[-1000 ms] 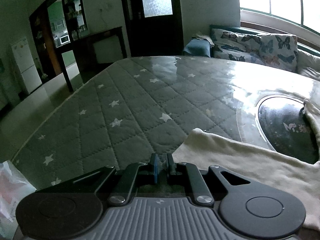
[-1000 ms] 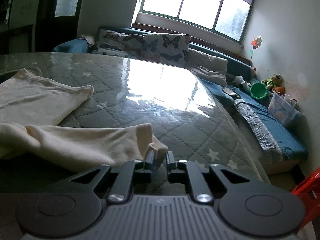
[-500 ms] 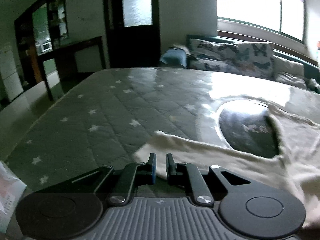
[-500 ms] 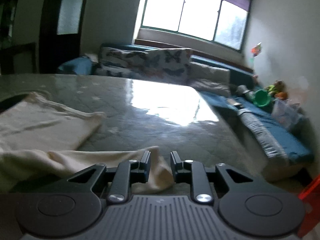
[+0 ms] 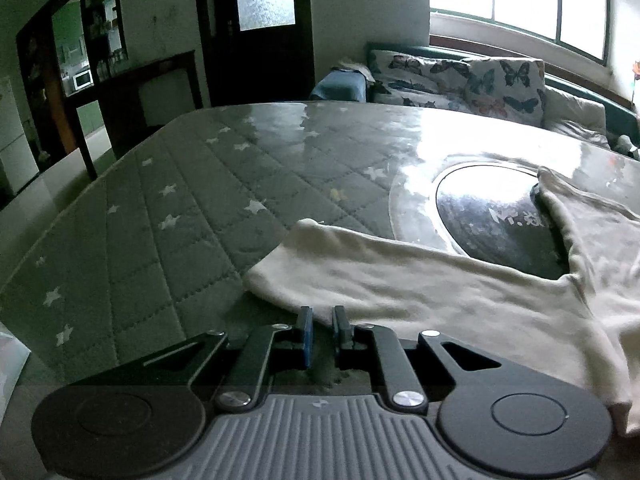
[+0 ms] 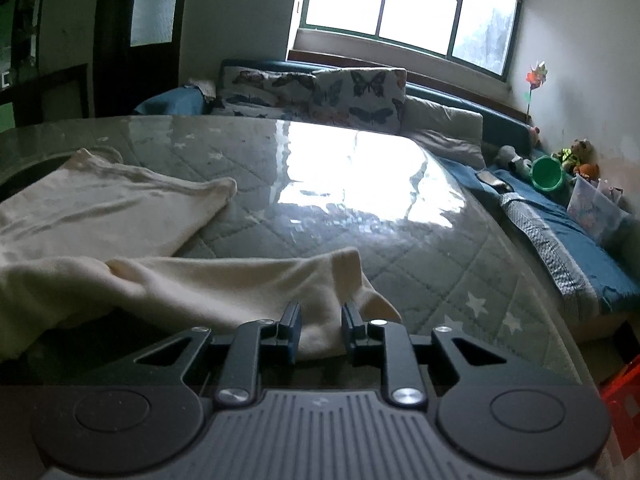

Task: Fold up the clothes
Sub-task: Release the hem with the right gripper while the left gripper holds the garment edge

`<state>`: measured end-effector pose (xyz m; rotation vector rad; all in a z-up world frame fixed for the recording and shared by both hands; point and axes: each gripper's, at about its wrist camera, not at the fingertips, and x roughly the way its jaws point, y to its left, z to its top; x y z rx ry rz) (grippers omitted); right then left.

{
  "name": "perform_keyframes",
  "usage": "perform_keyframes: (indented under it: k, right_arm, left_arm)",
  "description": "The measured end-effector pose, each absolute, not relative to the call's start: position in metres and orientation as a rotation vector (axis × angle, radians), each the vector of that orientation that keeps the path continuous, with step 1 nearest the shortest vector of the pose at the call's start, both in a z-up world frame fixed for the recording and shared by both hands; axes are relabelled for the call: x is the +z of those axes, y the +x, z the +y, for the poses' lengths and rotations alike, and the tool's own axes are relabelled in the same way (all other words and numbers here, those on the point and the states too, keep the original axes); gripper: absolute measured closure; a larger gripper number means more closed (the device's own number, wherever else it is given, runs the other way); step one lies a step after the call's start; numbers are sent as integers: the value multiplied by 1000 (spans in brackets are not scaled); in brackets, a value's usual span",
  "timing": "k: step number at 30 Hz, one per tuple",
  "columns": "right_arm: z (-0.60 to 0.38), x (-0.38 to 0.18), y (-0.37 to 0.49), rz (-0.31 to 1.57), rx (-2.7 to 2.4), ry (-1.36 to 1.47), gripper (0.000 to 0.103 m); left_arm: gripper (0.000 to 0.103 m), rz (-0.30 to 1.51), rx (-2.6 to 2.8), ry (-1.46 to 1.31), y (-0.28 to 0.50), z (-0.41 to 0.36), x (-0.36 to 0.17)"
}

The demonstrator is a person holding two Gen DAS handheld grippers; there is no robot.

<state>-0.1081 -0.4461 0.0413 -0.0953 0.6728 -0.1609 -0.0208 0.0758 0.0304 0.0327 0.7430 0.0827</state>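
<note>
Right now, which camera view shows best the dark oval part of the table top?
The left wrist view shows the dark oval part best: nearly its whole outline is visible, only its right side is covered by the cream garment. In the right wrist view only a dark sliver shows at the left edge, behind the garment.

My left gripper [image 5: 322, 326] and right gripper [image 6: 320, 322] were black, with blue pads, silver screws, round discs and a ribbed grey body.
</note>
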Motion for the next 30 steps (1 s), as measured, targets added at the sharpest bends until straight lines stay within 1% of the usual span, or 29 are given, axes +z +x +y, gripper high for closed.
perform_keyframes:
  k: [2,6,12,21,29,30]
  right_arm:
    - [-447,40,-107,672,-162,-95,81]
    - [-446,38,-105,671,-166,-105,80]
    - [-446,37,-101,667,-180,-116,75]
    - [-452,37,-95,667,-199,-117,75]
    - [-442,60,-113,615,-154,-112,74]
    - [-436,64,-118,608,-123,-115,73]
  left_arm:
    - [89,740,86,41,-19,76,30]
    - [89,735,100,47,-14,79,29]
    - [89,728,116,73,-6,80,28]
    - [89,733,133,89,6,81,27]
    - [89,707,54,119,-13,68,41]
    - [88,699,30,126,-17,64,45]
